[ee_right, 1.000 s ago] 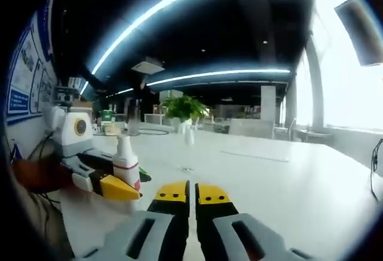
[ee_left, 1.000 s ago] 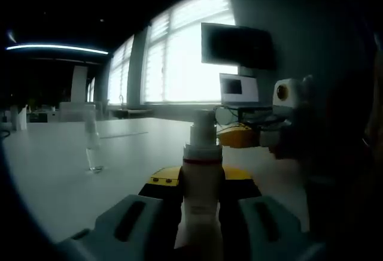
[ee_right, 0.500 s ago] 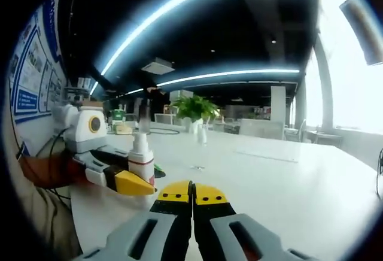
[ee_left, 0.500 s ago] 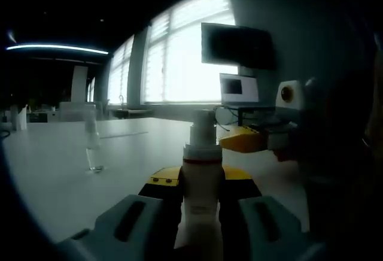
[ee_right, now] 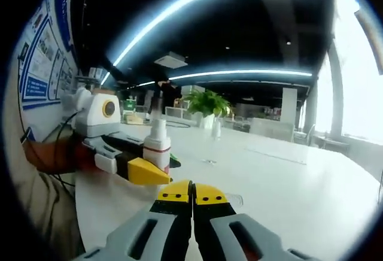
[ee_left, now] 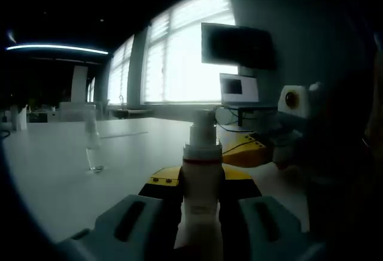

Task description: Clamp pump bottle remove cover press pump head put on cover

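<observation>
Left claw (ee_left: pixel 200 213) pinches the pump bottle (ee_left: pixel 202 177) upright over the bench (ee_left: pixel 66 177), steadying it for pressing (cover (ee_left: pixel 91 144) set aside mid-bench). Right claw (ee_right: pixel 192 196) pressed together, empty, nearby.

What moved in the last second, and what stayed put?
The right gripper, fingers shut and holding nothing, dropped a little lower beside the white pump bottle with the red band, and its camera swung towards the bottle. The left gripper stayed clamped on the bottle, and the small clear cover stayed standing on the white table.
</observation>
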`<state>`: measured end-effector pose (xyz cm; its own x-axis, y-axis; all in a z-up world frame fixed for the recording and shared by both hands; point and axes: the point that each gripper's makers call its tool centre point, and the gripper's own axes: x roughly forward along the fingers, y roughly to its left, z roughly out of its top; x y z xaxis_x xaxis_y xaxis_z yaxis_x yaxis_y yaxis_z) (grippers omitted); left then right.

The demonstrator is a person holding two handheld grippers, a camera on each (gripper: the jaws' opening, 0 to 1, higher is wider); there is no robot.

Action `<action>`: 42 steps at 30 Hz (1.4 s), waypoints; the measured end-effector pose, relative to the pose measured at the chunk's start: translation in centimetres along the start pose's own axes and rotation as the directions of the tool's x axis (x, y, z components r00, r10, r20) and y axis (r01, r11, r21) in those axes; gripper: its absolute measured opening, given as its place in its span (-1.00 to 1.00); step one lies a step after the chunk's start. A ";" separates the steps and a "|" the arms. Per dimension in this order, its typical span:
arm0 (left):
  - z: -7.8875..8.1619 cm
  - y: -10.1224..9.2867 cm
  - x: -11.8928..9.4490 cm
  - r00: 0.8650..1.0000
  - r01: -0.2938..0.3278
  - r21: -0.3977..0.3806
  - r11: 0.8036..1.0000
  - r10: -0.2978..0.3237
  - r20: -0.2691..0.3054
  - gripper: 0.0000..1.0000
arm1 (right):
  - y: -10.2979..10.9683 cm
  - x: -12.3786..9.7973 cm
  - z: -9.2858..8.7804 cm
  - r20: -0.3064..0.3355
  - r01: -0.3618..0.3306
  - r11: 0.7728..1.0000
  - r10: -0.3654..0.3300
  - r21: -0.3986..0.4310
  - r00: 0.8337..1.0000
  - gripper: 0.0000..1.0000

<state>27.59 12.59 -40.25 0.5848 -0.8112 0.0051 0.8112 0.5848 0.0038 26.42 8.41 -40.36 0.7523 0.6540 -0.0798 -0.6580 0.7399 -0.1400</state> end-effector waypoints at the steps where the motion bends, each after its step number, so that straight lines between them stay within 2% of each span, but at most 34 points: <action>1: 0.0 0.0 0.0 1.000 0.000 0.000 1.000 0.000 0.000 -0.72 | 0.0 0.0 -0.1 -0.003 -0.001 1.000 0.001 0.001 1.000 -1.00; 10: 0.0 0.1 0.0 1.000 0.001 0.002 1.000 -0.001 0.000 -0.72 | 0.1 0.0 -0.9 -0.012 -0.014 0.999 0.015 0.040 1.000 -1.00; 19: 0.0 0.1 0.0 1.000 0.001 0.001 1.000 -0.001 0.000 -0.72 | 0.4 0.1 -2.1 -0.055 -0.028 0.999 0.031 0.044 0.998 -1.00; 42: 0.0 0.0 0.0 1.000 0.001 -0.001 1.000 -0.001 0.001 -0.72 | 0.9 0.1 -2.3 -0.064 -0.039 0.999 0.039 0.003 0.997 -1.00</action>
<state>27.59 12.59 -40.29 0.5836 -0.8120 0.0058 0.8120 0.5836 0.0029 25.96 8.76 -42.76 0.7264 0.6711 -0.1482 -0.6871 0.7142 -0.1338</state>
